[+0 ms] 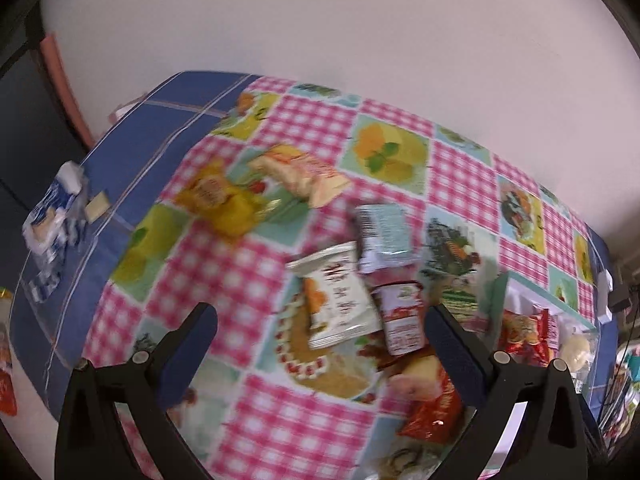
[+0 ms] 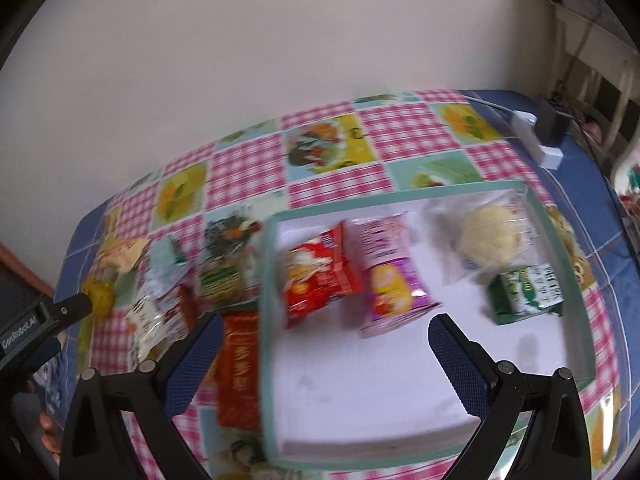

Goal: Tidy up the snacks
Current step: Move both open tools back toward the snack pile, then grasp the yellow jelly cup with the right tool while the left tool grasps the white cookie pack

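While four packets already lie in the tray [image 2: 400, 196], I hold the right tool [image 2: 326, 344] spread and empty above it; the left tool [image 1: 320, 336], likewise spread and empty, hovers over loose snacks [image 1: 340, 300] on the tabletop [image 1: 248, 272].

Evenly, softly lit; faint shadows; heavy motion blur on both views; strong fisheye bending; dark vignette at the corners.

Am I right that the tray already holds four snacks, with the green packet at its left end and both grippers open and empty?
Nearly. In the right wrist view the green packet lies at the right end of the tray; the red packet is at the left. The rest holds.
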Motion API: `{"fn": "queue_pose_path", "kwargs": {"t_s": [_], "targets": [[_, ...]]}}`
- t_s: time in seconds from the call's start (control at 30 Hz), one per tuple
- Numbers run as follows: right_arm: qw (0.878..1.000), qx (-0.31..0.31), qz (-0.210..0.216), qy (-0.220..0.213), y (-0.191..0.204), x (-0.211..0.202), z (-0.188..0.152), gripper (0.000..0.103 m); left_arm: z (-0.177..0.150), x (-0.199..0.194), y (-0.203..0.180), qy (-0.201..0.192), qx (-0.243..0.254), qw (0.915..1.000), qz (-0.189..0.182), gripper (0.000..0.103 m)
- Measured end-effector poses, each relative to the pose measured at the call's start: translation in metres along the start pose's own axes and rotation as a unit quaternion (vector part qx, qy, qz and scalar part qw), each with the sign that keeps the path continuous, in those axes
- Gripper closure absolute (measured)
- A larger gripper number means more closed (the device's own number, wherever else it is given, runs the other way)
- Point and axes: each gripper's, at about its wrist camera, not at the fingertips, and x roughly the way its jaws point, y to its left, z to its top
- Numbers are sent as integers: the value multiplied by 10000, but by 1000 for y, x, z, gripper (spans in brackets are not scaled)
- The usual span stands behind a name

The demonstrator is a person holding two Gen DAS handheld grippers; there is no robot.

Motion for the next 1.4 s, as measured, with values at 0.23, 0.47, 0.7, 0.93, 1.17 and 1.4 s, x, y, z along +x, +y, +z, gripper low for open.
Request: {"fn": "queue_pose_path", "kwargs": {"t_s": [0.23,0.47,0.7,0.93,1.17,1.4], "targets": [[9984,-482,228,195,40,0,-16,0,-13,15,39,545,-474,9973,130,0],[9957,-647,397,526,55,16,-30,0,-26,36,36,933,-483,9943,171,0],[9948,-543,340,792,51,32,-35,3,-31,49,33,1109,-511,9924,164,0],[9948,-513,348,809,51,34,-32,15,-33,55,25,1216,-486,9914,14,0],[9931,-576,568,844,56,35,-31,32,-30,63,14,1250,-492,9909,-120,0],[9908,-551,840,908,65,39,-29,42,-22,71,9,1191,-474,9916,-157,0]]}}
